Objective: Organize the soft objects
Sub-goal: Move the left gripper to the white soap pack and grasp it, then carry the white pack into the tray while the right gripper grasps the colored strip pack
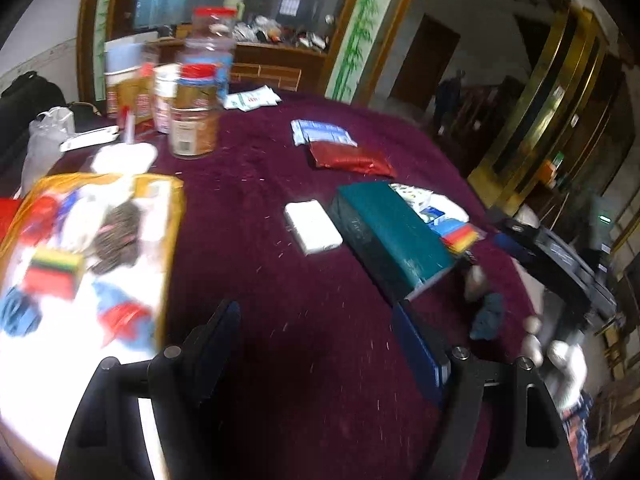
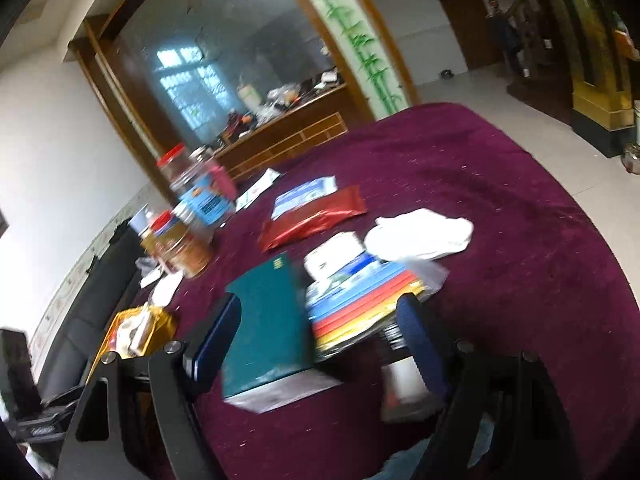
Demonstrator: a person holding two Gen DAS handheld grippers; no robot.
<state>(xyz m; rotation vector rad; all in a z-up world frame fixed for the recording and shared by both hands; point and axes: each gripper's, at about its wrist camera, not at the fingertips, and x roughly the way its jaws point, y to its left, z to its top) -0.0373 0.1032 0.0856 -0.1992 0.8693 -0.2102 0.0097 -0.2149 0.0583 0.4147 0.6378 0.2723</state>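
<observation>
Maroon tablecloth (image 1: 280, 160) holds a green box (image 1: 388, 232); left gripper (image 1: 324, 332) and right gripper (image 2: 320, 320) gape, empty.

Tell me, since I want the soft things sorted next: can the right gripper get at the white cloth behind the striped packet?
Probably yes. The right gripper is open and empty, and the white cloth lies uncovered on the maroon tablecloth. It must pass over the green box and striped packet first.

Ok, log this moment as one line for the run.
left gripper: open, empty | right gripper: open, over green box | yellow tray: holds soft items
</observation>
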